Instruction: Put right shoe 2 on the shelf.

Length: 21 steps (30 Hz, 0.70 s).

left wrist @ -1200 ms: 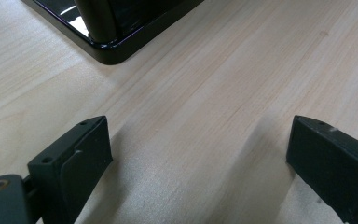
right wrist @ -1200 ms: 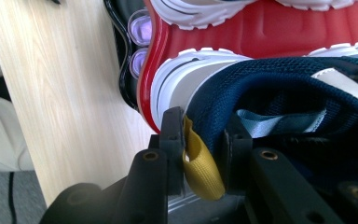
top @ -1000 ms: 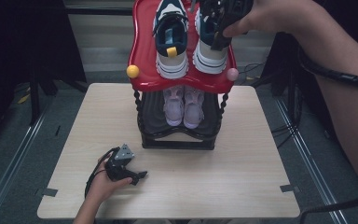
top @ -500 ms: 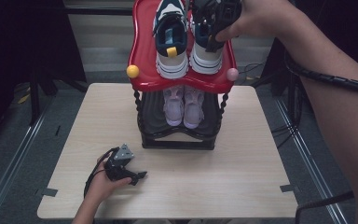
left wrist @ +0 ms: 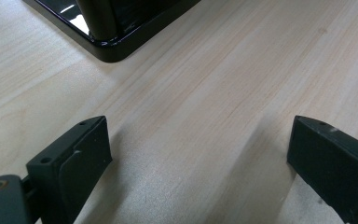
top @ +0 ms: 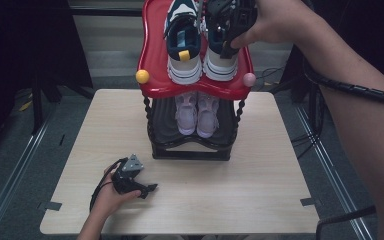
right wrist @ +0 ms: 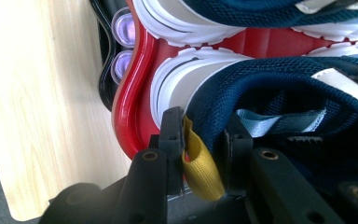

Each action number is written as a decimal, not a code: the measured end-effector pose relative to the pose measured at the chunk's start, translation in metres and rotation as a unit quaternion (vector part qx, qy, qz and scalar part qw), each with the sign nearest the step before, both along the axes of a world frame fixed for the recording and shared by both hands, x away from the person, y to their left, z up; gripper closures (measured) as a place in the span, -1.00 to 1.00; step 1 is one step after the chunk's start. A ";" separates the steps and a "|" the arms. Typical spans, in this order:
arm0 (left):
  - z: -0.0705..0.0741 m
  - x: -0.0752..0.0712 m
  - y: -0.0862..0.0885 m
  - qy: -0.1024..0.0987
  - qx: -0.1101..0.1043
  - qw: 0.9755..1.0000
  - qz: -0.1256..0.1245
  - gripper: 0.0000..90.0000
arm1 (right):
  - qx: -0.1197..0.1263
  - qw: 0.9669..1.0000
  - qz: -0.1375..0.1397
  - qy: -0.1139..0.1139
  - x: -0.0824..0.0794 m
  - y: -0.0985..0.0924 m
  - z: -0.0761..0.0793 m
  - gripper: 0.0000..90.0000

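Note:
Two navy-and-white sneakers stand on the red top shelf (top: 155,65) of a black shoe rack. My right gripper (top: 227,30) reaches in from above and is shut on the heel of the right sneaker (top: 221,67). In the right gripper view its jaws (right wrist: 205,126) pinch the navy heel collar (right wrist: 279,79) together with the yellow pull tab (right wrist: 199,163). The left sneaker (top: 184,45) stands beside it, untouched. My left gripper (top: 147,189) rests low on the table near the front left, open, with bare wood between its jaws (left wrist: 200,149).
A pair of lilac shoes (top: 197,112) sits on the lower shelf. The rack's black base (left wrist: 116,44) lies just ahead of the left gripper. The wooden table (top: 280,175) has free room on both sides of the rack. Yellow and pink knobs mark the red shelf's front corners.
The right hand and its gripper have shifted slightly leftward over the right sneaker's heel. The sneaker stays on the shelf. The left hand has not moved.

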State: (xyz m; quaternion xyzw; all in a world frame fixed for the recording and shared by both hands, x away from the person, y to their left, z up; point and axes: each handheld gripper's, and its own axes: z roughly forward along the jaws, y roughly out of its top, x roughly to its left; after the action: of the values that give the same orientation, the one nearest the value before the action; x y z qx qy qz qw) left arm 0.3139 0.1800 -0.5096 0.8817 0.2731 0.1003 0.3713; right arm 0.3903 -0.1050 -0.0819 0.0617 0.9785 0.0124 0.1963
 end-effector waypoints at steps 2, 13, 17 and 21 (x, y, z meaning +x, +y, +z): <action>0.000 0.000 0.000 0.000 0.001 1.000 0.000 -0.88 | -0.002 1.000 0.002 -0.001 -0.001 0.001 -0.001 0.65; 0.000 0.000 0.001 0.000 0.000 1.000 0.000 -0.88 | -0.001 1.000 0.002 0.005 -0.001 -0.001 -0.006 0.66; 0.000 0.000 0.001 0.001 0.000 1.000 0.000 -0.88 | -0.001 1.000 0.003 0.006 -0.002 -0.001 -0.007 0.66; 0.000 0.000 0.001 0.001 0.000 1.000 0.000 -0.88 | 0.001 1.000 0.002 0.012 -0.002 -0.001 -0.008 0.65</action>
State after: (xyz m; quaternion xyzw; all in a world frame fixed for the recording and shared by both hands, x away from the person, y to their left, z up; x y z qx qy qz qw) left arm 0.3139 0.1808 -0.5097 0.8818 0.2733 0.0998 0.3713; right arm 0.3882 -0.1064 -0.0904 0.0603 0.9809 0.0130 0.1843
